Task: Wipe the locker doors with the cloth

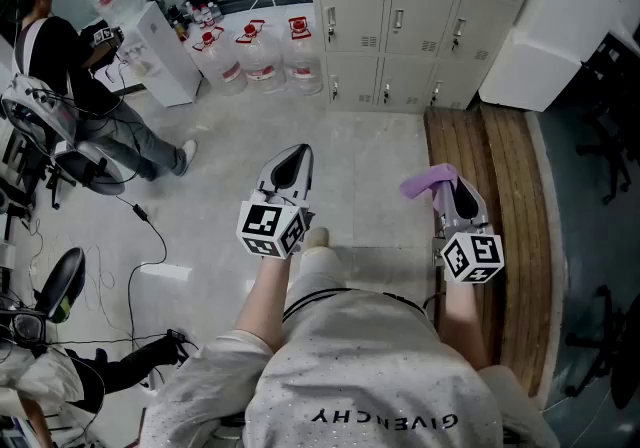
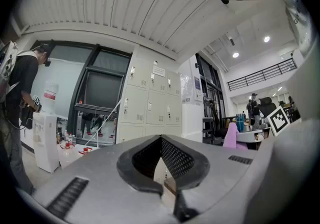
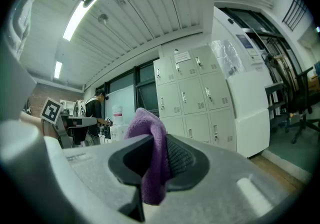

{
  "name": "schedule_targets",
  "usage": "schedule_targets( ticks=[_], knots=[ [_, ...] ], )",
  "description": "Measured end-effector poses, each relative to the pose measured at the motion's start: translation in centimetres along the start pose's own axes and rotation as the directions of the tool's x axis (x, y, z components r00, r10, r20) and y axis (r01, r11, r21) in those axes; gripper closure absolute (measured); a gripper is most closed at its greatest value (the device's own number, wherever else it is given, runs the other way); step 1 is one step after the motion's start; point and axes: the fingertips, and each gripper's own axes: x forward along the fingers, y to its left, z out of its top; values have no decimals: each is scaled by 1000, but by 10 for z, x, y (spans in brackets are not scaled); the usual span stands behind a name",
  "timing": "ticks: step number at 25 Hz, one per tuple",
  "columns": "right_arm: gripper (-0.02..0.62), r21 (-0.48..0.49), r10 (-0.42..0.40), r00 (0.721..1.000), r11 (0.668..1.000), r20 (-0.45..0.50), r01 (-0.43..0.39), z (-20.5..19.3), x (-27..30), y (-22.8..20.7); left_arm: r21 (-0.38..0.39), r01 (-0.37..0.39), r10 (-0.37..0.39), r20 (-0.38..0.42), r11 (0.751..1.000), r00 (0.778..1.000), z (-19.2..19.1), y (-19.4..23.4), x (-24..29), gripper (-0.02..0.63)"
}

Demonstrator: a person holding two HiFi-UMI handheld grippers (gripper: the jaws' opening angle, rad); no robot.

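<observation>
- Two tools are held out over the floor (image 1: 370, 151), well apart from the lockers (image 1: 400, 16).
- The left tool (image 2: 161, 139) has its jaws closed tip to tip, with nothing between them.
- The right tool (image 3: 159, 143) is clamped on one purple cloth (image 3: 146, 124), which sticks up above its jaws.
- The locker doors stand in three columns.
- Three water bottles (image 1: 262, 58) stand left of the lockers.

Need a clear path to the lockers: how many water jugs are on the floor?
3, in a row left of the lockers: left jug, middle jug, right jug. Others may be hidden.
</observation>
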Motion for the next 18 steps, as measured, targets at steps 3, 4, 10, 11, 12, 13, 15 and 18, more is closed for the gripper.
schedule_targets(
  ticks=[3,4,10,11,12,13,15,18],
  knots=[
    [538,0,-6,1000,1000,3,6,2,1,-6,2,2,-2,-4,1000,1000,0,-2,5,607],
    [538,0,-8,1000,1000,4,8,2,3,-9,4,4,-4,-5,1000,1000,-1,-3,8,607],
    [538,8,-18,1000,1000,-21,18,-11,21,-24,5,7,-7,-23,1000,1000,-11,6,31,607],
    [538,9,-17,1000,1000,-24,17,-12,27,-26,4,7,-7,-24,1000,1000,-12,10,37,607],
    [538,10,-16,1000,1000,-25,16,-13,35,-29,2,8,-8,-25,1000,1000,-13,14,44,607],
    [538,12,-17,1000,1000,-25,18,-13,43,-32,1,10,-10,-26,1000,1000,-15,18,51,607],
    [540,19,-27,999,999,-24,27,-12,62,-39,-6,16,-16,-30,1000,999,-18,28,69,607],
    [540,30,-36,999,999,-32,37,-10,92,-50,-20,21,-22,-34,1000,999,-20,43,100,607]
  ],
)
